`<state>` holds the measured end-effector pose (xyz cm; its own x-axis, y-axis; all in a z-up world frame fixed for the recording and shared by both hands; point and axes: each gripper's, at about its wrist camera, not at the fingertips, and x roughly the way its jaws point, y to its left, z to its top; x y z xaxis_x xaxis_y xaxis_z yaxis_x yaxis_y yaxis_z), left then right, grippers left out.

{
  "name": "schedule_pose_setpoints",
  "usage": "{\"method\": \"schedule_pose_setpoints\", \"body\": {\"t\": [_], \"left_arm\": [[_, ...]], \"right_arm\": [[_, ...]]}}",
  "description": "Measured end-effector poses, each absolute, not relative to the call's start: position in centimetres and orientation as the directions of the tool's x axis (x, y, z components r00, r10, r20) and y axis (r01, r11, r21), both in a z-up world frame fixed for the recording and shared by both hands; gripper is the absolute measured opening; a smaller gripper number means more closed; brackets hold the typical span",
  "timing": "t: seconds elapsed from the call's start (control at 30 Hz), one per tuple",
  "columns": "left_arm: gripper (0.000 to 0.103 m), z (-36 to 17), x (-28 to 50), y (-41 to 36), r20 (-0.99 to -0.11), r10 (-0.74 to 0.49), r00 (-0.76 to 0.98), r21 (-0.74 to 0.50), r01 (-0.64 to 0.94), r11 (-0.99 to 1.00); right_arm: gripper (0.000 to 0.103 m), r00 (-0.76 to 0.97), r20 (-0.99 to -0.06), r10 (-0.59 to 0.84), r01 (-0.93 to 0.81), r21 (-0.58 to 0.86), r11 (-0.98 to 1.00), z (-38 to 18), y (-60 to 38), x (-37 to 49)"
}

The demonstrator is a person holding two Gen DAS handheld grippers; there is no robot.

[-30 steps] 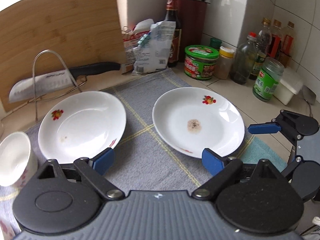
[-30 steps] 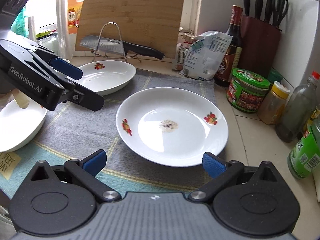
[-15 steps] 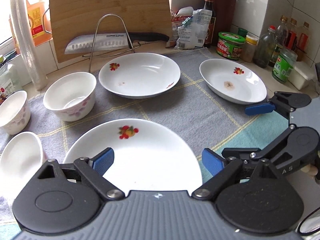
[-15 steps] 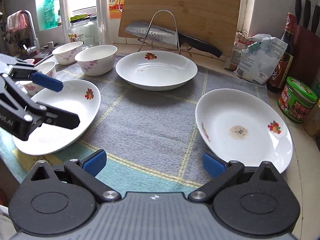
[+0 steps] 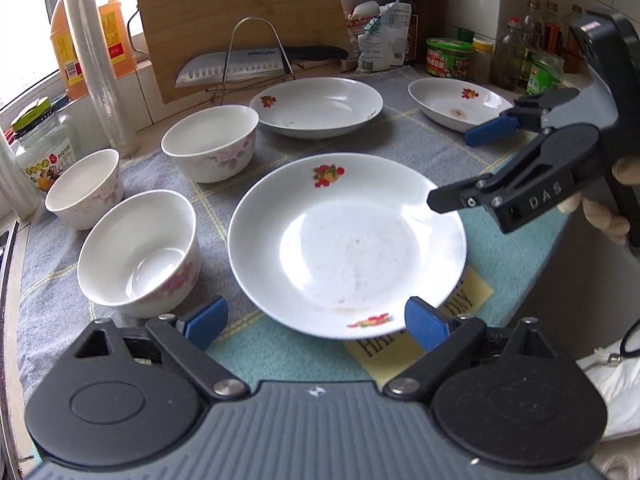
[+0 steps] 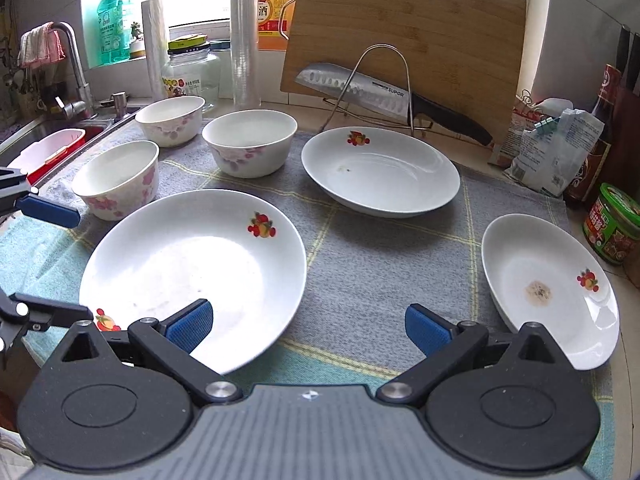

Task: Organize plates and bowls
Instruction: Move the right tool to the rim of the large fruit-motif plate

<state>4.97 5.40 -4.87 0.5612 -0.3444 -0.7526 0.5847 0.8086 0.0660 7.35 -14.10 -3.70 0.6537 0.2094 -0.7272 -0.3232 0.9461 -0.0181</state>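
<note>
We see a tall bamboo cutting board point(image 6: 404, 40) at 12 o'clock w/ a steel cleaver-style knife, black handle point(image 6: 384, 94), resting across a bent wire rack point(image 6: 386, 80) in front. A green-lidded jar point(image 6: 612, 224) sits at 3, a chrome tap point(image 6: 72, 68) approx. 10, a clear cling-film roll point(image 5: 100, 68) at 11.

The left tool point(image 5: 316, 322), jaws wide apart, hovers over the near plate point(image 5: 347, 240) beside three bowls point(image 5: 138, 254).
</note>
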Motion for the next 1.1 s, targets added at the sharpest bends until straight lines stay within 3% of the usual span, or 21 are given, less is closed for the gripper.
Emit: {"method": "schedule_pose_setpoints", "body": {"t": [0.4, 0.57, 1.1], "left_arm": [[0.095, -8.5, 5.9, 6.0, -0.804, -0.370, 0.466, 0.011, 0.633, 0.774], [0.102, -8.9, 6.1, 5.7, -0.803, -0.380, 0.459, 0.009, 0.647, 0.763], [0.103, -9.1, 7.2, 5.8, -0.785, -0.426, 0.450, 0.012, 0.698, 0.716]], "right_arm": [[0.103, 0.575, -0.784, 0.234, -0.363, 0.012, 0.932, -6.1, -11.0, 8.7], [0.103, 0.556, -0.797, 0.236, -0.374, 0.014, 0.927, -6.6, -10.8, 9.2], [0.103, 0.506, -0.813, 0.288, -0.419, 0.060, 0.906, -7.9, -10.7, 11.5]]}}
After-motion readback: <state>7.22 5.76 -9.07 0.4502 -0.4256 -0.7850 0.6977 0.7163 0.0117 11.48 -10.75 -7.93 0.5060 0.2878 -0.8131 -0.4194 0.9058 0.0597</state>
